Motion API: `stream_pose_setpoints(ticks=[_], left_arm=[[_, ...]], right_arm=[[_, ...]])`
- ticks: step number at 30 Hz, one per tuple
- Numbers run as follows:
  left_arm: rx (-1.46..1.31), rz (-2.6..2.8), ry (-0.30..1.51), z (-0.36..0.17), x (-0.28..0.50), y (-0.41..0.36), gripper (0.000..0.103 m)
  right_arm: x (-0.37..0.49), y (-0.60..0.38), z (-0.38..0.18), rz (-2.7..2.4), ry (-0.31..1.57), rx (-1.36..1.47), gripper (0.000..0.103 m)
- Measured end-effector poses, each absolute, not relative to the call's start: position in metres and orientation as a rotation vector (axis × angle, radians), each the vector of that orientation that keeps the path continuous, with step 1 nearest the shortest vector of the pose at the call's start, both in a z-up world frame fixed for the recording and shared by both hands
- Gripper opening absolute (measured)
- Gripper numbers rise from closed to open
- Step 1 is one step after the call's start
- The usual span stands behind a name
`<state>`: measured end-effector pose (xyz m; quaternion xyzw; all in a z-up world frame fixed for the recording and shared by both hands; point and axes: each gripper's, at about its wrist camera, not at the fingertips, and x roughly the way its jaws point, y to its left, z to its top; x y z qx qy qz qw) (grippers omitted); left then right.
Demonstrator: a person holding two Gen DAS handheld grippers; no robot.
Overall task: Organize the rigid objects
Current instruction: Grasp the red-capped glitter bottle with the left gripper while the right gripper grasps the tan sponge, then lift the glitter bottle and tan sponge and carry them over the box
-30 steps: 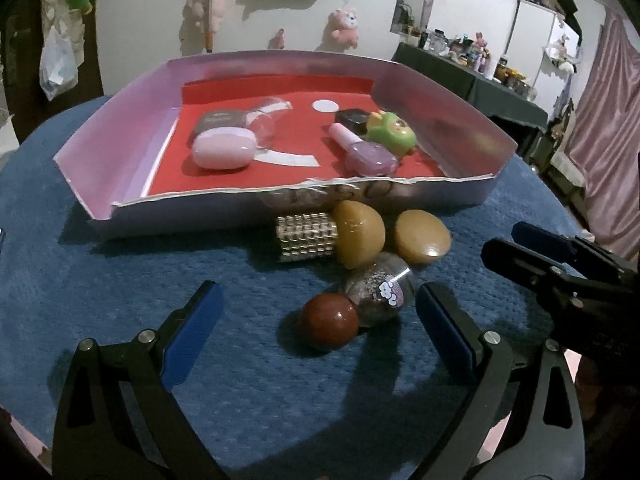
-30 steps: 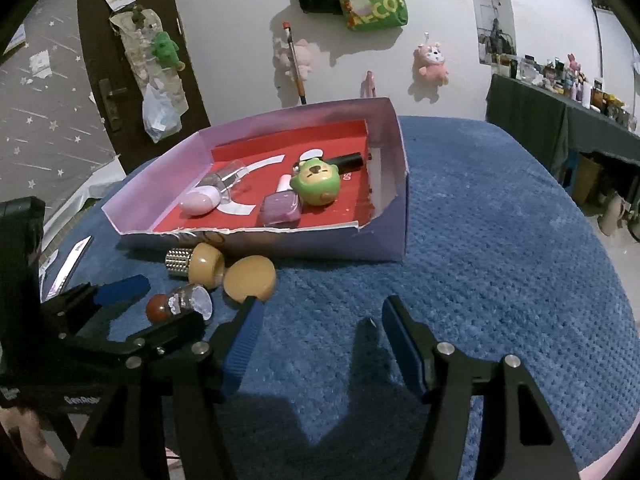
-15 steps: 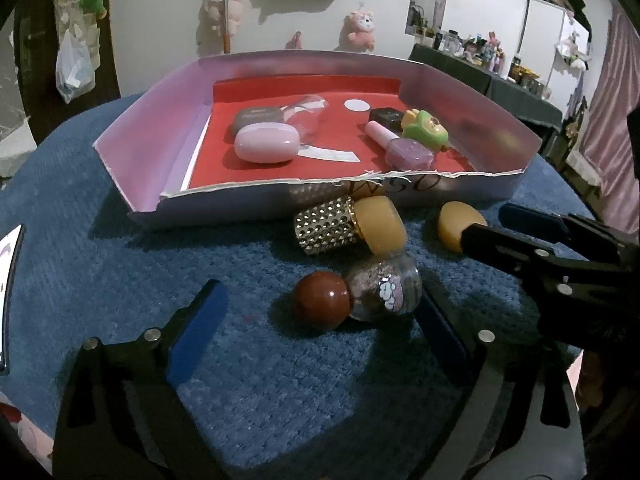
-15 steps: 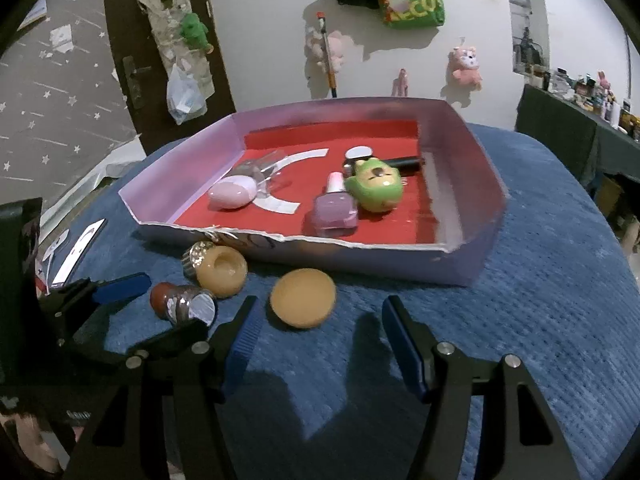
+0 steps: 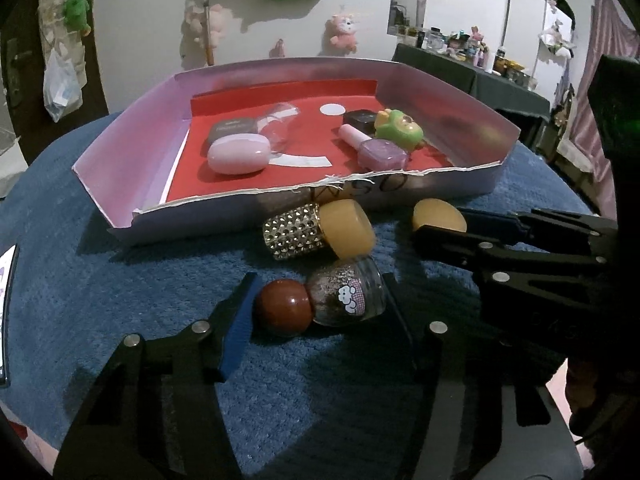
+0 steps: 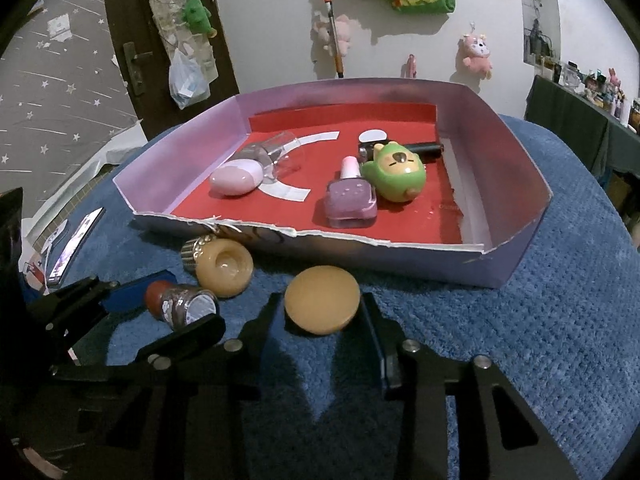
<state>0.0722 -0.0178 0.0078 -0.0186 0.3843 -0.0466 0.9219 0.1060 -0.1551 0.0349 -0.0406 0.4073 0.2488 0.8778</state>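
Observation:
A glitter bottle with a red-brown cap [image 5: 320, 300] lies on the blue cloth between the fingers of my left gripper [image 5: 316, 312], which has closed in around it; it also shows in the right wrist view [image 6: 180, 304]. My right gripper [image 6: 322, 320] has closed around a tan dome lid [image 6: 322, 298], also visible in the left wrist view [image 5: 438, 216]. A tan jar with a studded gold cap [image 5: 316, 230] lies against the front wall of the purple box [image 5: 440, 190].
The red-floored box holds a pink oval case [image 5: 238, 155], a lilac polish bottle [image 6: 350, 196], a green bear toy [image 6: 394, 174], a clear cup [image 6: 280, 156] and dark cases. A phone [image 6: 74, 246] lies on the cloth at the left.
Both grippers moved forward and narrowed: the left one now around the glitter bottle, the right one around the tan lid.

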Motion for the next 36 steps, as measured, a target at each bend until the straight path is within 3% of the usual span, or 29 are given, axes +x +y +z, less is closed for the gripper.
stream_pose_setpoints(ticks=[36], left_arm=[[-0.072,-0.052,0.661,0.055,0.060,0.003,0.057]], right_arm=[[0.081,-0.166,0.075,0.611,0.786,0.015,0.040]])
